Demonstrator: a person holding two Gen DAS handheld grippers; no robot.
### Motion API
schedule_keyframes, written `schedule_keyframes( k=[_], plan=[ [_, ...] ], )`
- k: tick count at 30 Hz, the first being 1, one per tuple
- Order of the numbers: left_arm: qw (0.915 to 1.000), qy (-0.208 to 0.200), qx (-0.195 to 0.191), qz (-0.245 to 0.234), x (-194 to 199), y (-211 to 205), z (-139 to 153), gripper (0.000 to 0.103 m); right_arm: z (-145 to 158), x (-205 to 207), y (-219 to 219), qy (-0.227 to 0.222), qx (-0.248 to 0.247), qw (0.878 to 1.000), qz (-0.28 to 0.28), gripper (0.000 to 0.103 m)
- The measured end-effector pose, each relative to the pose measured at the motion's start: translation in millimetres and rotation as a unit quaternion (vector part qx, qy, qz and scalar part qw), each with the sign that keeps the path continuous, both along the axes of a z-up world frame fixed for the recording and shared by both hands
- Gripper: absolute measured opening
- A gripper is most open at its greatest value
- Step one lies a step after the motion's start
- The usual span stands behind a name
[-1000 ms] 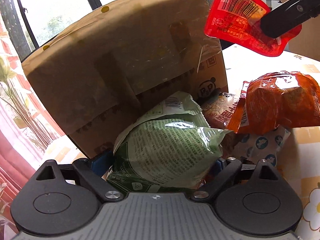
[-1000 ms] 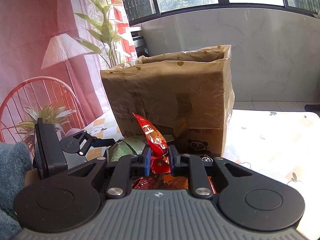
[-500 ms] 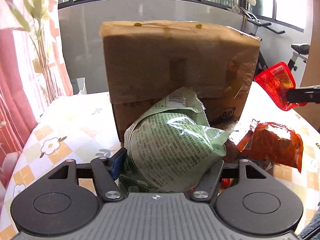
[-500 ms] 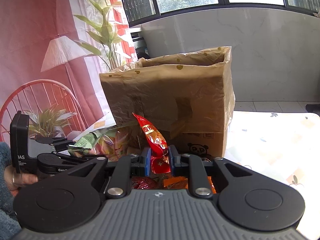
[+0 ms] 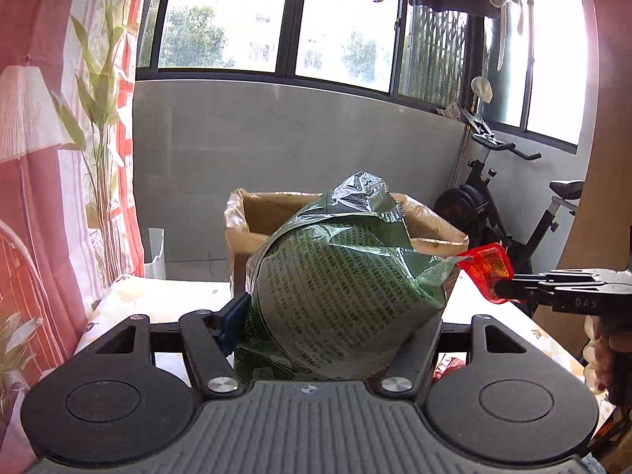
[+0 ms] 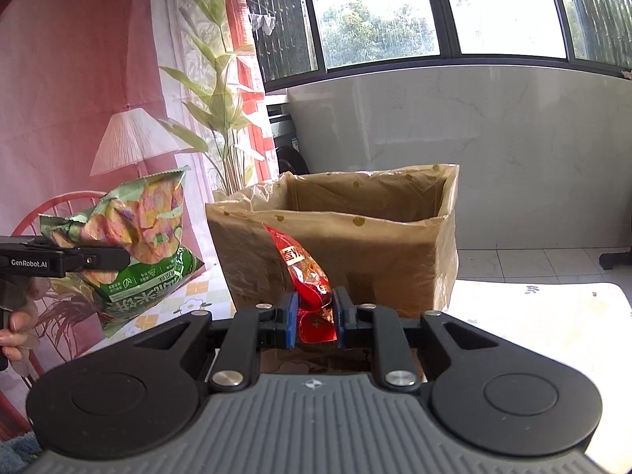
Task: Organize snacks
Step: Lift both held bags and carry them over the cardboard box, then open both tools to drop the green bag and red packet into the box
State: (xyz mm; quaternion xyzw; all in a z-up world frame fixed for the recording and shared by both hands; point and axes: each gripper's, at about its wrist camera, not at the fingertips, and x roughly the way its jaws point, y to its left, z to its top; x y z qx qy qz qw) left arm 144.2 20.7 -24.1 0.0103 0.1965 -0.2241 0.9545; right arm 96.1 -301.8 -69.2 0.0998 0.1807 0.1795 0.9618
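Left gripper (image 5: 335, 328), clamped on puffy green snack bag (image 5: 339, 300), is up from table to rim of brown paper-lined cardboard box (image 6: 335, 237); right gripper (image 6: 314, 316) pinches small red foil packet (image 6: 308, 276). Both look ready to drop in.

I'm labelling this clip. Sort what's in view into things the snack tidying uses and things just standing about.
In use:
- green snack bag, clamped in the left gripper
- red snack packet, clamped in the right gripper
- lined cardboard box, open on the table

Standing about:
- exercise bike
- lamp
- tall plant
- red chair

Box (image 6: 335, 245) on table (image 6: 533, 316); big snack bag (image 6: 130, 237) left of box, small packet (image 6: 308, 276) in front.
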Motion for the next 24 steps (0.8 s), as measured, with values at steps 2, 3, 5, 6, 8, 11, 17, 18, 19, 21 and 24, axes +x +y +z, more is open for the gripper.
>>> schedule_keyframes(
  k=[2,3,5,6,8,11,17,18,19,21,24],
  plan=[
    [0.9997,-0.018,-0.016,-0.007,9,-10,21,0.069,9,3,-4,-0.011,0.010,1.000,-0.003,0.019],
    [0.9994,-0.025,-0.024,-0.010,13,-12,29,0.069,16,4,-6,-0.019,0.012,1.000,-0.004,0.019],
    [0.9979,-0.044,-0.045,-0.014,24,-19,49,0.069,24,6,-7,-0.031,0.012,0.999,-0.007,0.019],
    [0.9971,-0.050,-0.056,-0.014,30,-21,56,0.069,29,9,-8,-0.037,0.011,0.999,-0.009,0.019],
    [0.9951,-0.060,-0.078,-0.012,45,-29,68,0.069,34,14,-11,-0.043,0.013,0.999,-0.011,0.019],
    [0.9936,-0.049,-0.101,-0.012,81,-40,72,0.070,39,24,-14,-0.046,0.020,0.999,-0.015,0.019],
    [0.9870,-0.035,-0.157,0.005,139,-58,66,0.069,54,44,-15,-0.063,0.012,0.998,-0.014,0.019],
    [0.9856,-0.032,-0.166,0.009,146,-61,64,0.069,55,48,-15,-0.065,0.010,0.998,-0.015,0.019],
    [0.9844,-0.029,-0.174,0.011,154,-64,60,0.069,56,52,-16,-0.066,0.009,0.998,-0.016,0.019],
    [0.9848,-0.019,-0.172,0.015,165,-71,52,0.069,57,64,-18,-0.065,0.008,0.998,-0.019,0.019],
    [0.9896,-0.001,-0.139,0.035,180,-78,32,0.070,55,83,-23,-0.056,0.014,0.998,-0.025,0.019]
  ],
)
